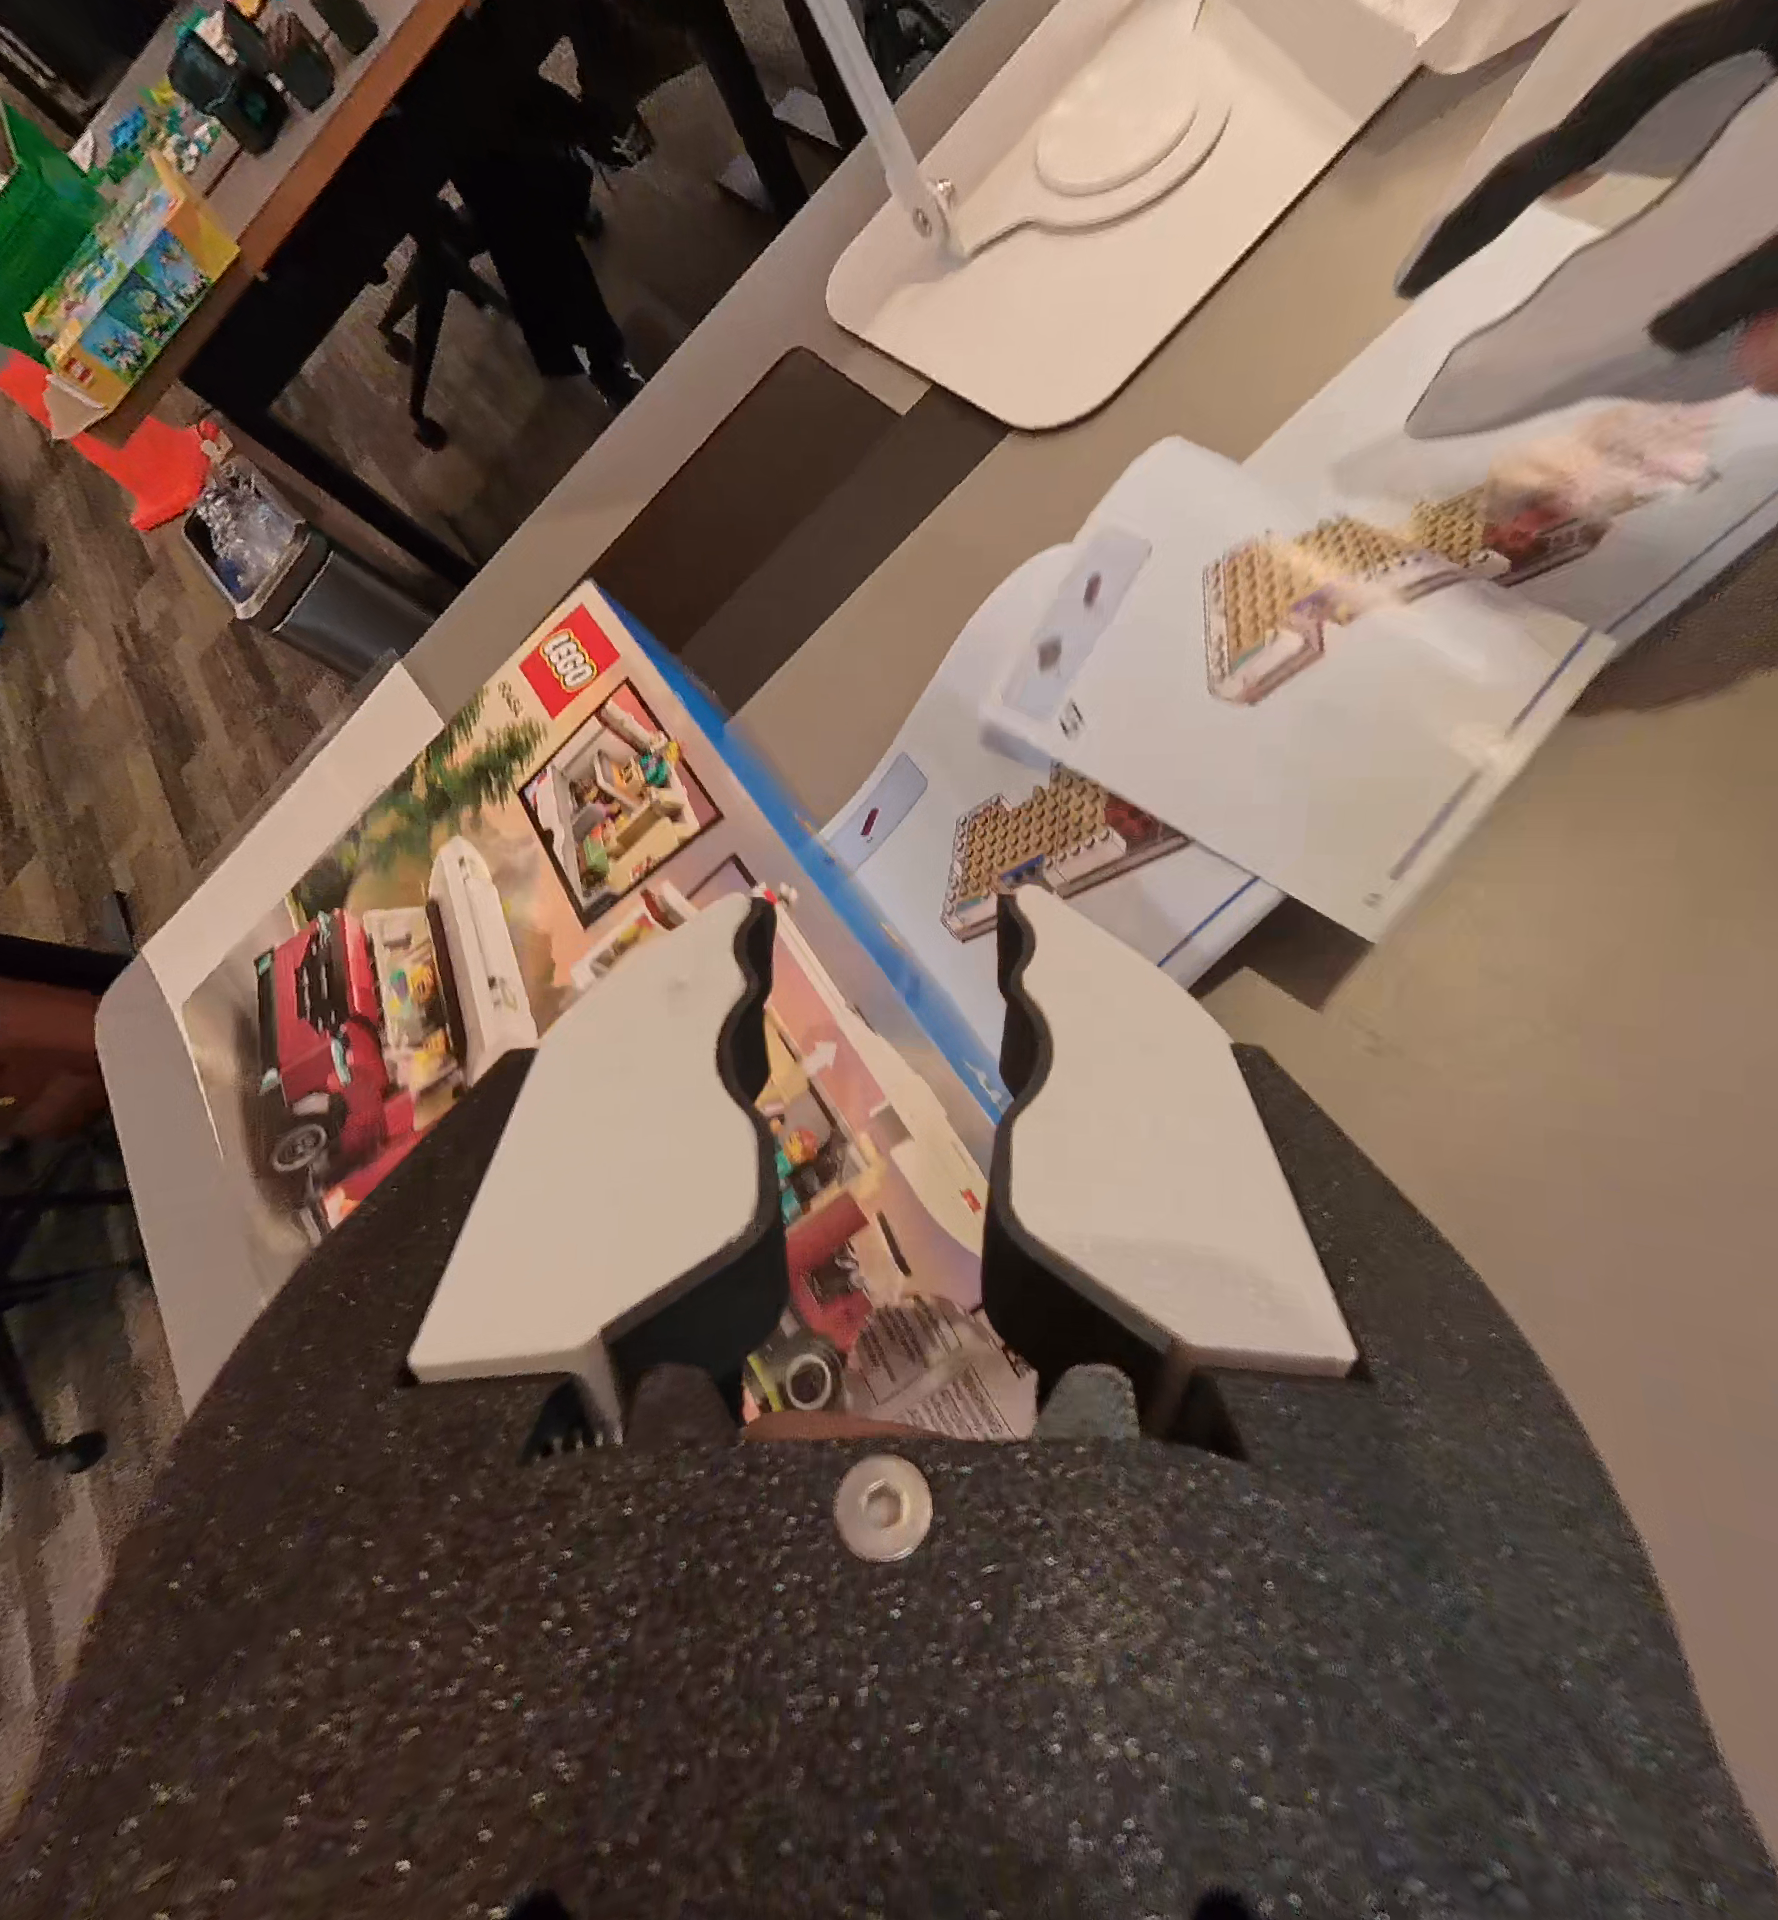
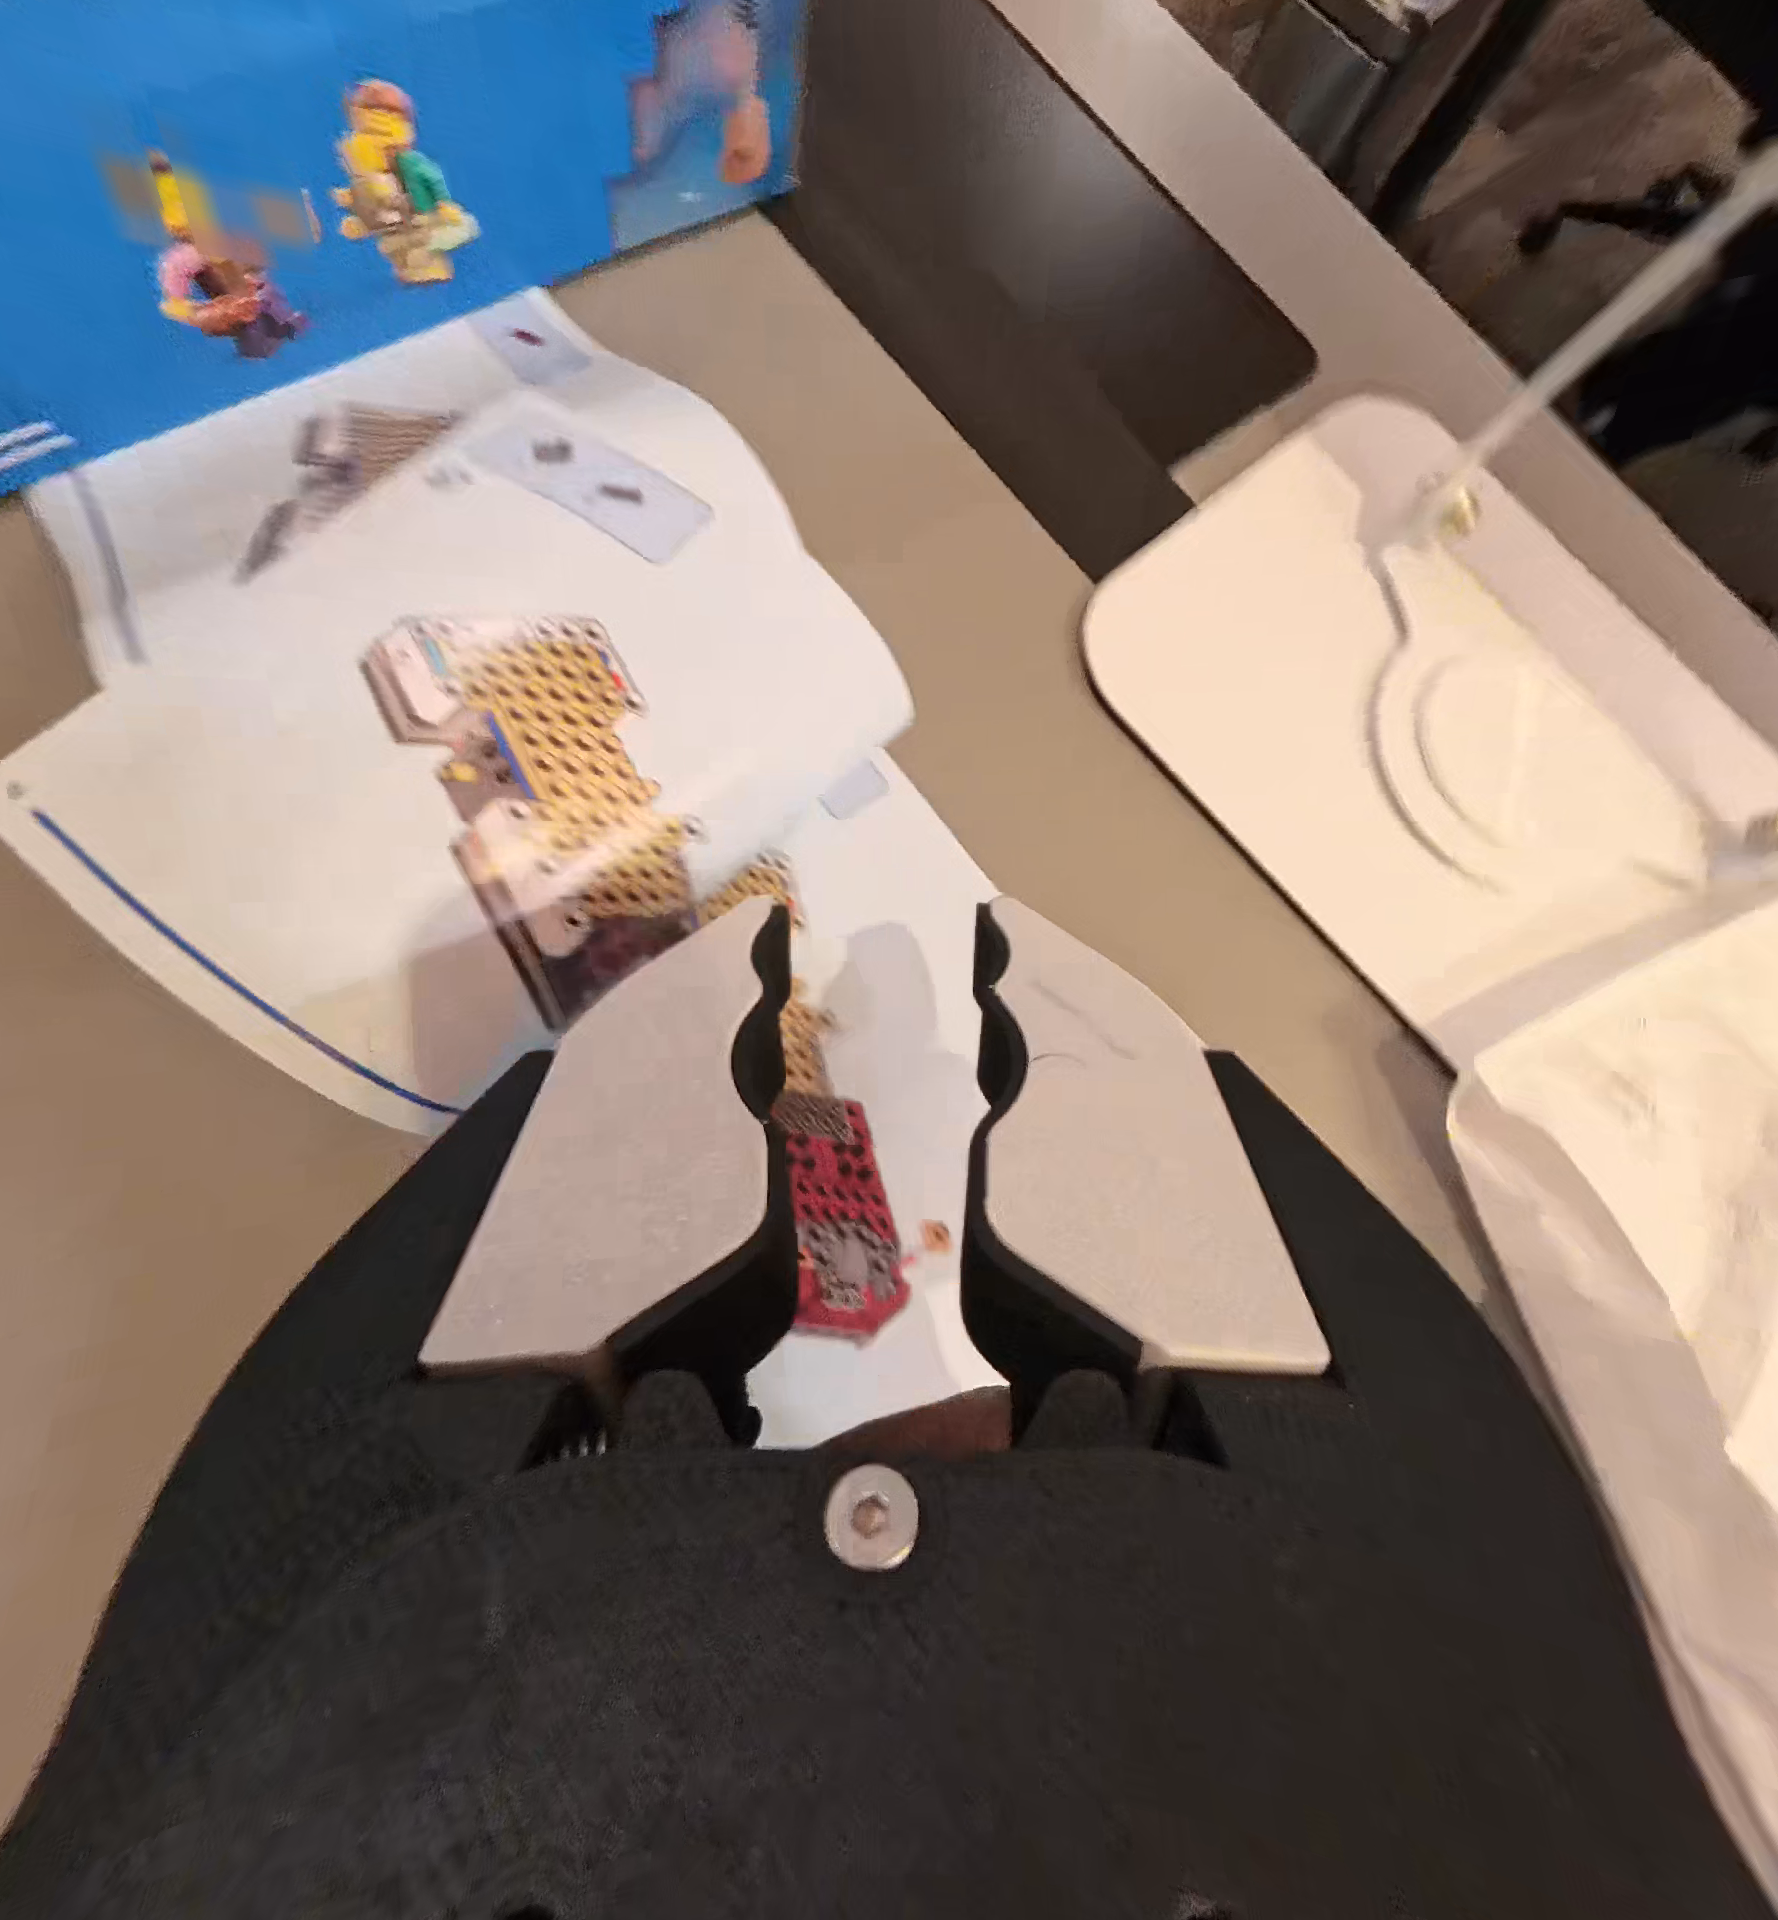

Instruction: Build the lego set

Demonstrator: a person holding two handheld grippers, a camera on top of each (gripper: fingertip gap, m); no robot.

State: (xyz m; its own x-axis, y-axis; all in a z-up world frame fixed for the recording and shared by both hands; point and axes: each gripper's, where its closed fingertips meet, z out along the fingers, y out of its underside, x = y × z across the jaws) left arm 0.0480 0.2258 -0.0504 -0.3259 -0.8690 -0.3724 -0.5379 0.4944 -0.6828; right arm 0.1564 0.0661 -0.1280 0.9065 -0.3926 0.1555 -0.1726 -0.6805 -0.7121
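A tan table (image 2: 968, 582) carries everything here, with a dark rectangular cut-out at its far edge. On it lies a large toy brick set box (image 1: 511, 914), its printed face up in the left wrist view and its blue side (image 2: 241, 208) showing in the right wrist view. Just beside the box lies an open instruction booklet (image 2: 511, 727), its pages curling upward and printed with drawings of a studded tan build. A white lamp base (image 2: 1436, 727) with a thin white arm stands near the booklet, and a white crumpled bag or paper (image 2: 1695, 1247) lies at the right edge.

The left hand-held gripper (image 1: 880, 914) hovers above the box's near edge, jaws apart, with only the box and booklet showing between them; it grasps nothing. The right hand-held gripper (image 2: 885, 925) hovers over the booklet's near page, also released and empty, the printed page visible through the gap. Its blurred fingers (image 1: 1591, 239) appear at the top right of the left wrist view, over the booklet.

Both views are smeared by motion. If a page is to be handled, a shallow approach at the free curling edge seems wise, since glossy paper slides and creases easily.
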